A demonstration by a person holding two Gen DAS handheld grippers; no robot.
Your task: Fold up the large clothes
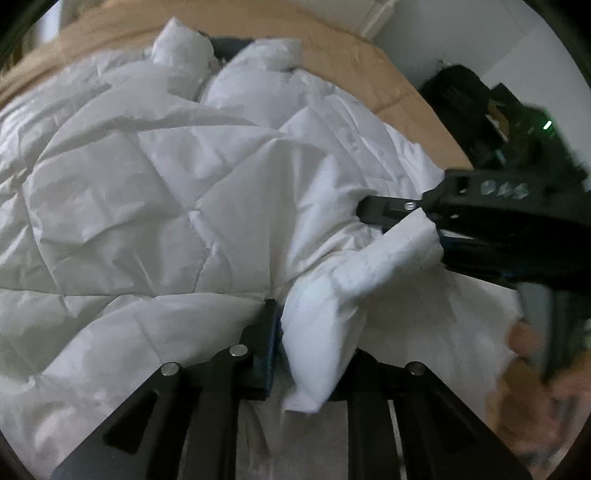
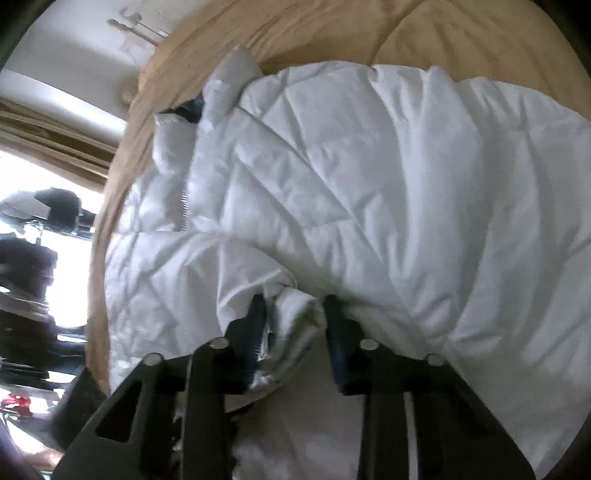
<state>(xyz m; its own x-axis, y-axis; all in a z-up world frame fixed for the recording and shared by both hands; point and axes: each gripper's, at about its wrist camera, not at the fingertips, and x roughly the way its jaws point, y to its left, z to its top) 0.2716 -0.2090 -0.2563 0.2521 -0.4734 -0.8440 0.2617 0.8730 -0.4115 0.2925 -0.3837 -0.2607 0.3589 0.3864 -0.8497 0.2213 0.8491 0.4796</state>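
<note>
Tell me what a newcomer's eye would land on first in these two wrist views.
A big white quilted jacket fills both views, spread over a tan bedcover, its collar at the far end. At its near edge, the left gripper has a puffy fold of it between its fingers, and the right gripper has closed around another bunched fold, reaching in from the right in the left wrist view.

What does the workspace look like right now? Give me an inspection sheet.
Surface: tan bedcover, bare beyond the garment.
Job's things: white quilted jacket spread out, crumpled, zipper showing.
Clutter: nothing seen on the bed.
Grippers: left gripper closed on a fold of the jacket's edge; right gripper has jacket fabric between its jaws, firm pinch unclear.
Cables: nothing seen.
Surroundings: white wall, bright window with curtain, dark shelves, dark items beside the bed.
</note>
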